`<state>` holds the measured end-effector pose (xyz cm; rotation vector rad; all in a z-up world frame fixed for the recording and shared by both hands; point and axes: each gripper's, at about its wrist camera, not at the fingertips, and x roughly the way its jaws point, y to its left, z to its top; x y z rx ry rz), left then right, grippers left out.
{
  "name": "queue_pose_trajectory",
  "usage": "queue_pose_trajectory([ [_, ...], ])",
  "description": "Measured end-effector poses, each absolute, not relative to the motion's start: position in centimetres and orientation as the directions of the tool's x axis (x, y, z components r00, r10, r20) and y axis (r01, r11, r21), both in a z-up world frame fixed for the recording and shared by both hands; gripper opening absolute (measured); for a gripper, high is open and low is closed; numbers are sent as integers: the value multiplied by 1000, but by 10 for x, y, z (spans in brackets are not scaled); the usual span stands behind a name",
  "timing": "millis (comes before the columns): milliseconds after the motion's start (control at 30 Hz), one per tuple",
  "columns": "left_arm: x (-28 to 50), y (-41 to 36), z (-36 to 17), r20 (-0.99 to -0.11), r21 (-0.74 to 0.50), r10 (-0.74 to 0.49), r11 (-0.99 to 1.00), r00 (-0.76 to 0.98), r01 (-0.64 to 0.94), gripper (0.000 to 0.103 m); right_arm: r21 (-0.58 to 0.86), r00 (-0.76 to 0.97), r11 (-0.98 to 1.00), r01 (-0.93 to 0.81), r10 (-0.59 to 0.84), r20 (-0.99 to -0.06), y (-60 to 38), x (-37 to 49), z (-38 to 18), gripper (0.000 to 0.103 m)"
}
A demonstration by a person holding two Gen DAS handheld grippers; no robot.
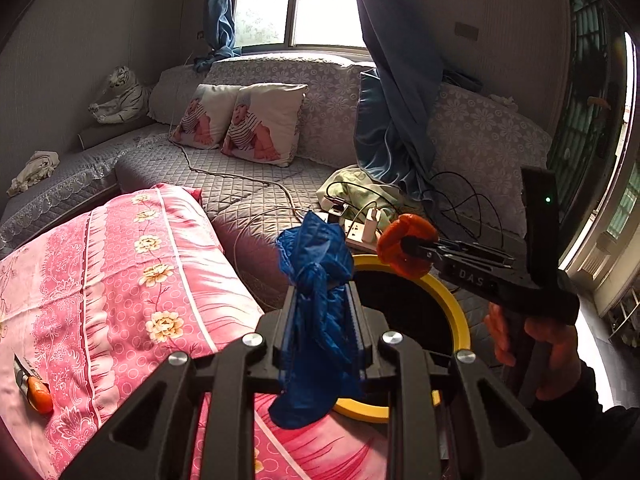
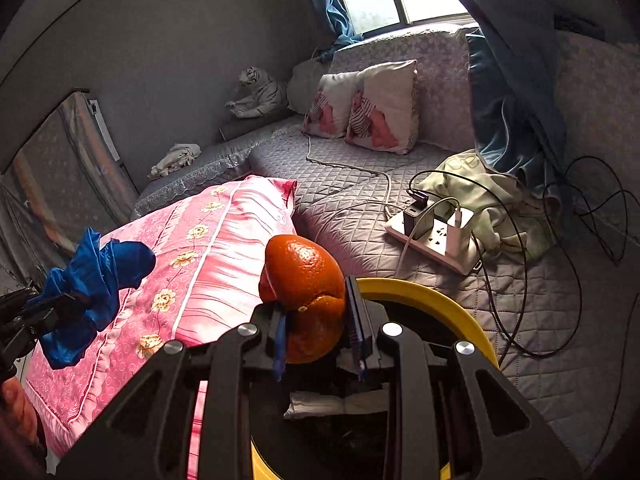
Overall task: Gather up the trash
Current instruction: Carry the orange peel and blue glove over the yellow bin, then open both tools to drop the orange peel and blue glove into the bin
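My left gripper is shut on a crumpled blue plastic bag, which hangs down past the jaws beside the yellow-rimmed black bin. My right gripper is shut on a piece of orange peel, held over the rim of the bin. In the left wrist view the right gripper with the peel hovers above the bin's far edge, a hand on its handle. The right wrist view shows the blue bag in the left gripper at the left. White paper lies inside the bin.
A pink floral pillow lies left of the bin, with an orange-handled tool on it. A power strip with chargers and black cables sits on the grey quilted sofa. Two cushions, a toy tiger, blue curtain.
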<state>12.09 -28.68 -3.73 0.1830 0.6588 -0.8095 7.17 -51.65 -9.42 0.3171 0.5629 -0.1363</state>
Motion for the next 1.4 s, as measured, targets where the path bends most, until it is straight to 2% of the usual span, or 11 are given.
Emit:
queue_pose_trajectory([
  [633, 140, -353, -77, -680, -93, -600, 640, 420, 763, 22, 228, 782, 917, 329, -129, -609, -541, 63, -125, 24],
  [1267, 153, -368, -97, -714, -137, -593, 641, 373, 755, 22, 235, 748, 902, 364, -132, -650, -550, 63, -139, 25],
  [1367, 154, -365, -97, -709, -149, -597, 646, 374, 749, 29, 240, 745, 893, 380, -142, -652, -554, 62, -139, 31],
  [1400, 155, -363, -96, -707, -151, -598, 649, 378, 745, 31, 243, 745, 890, 387, -146, -651, -556, 62, -139, 36],
])
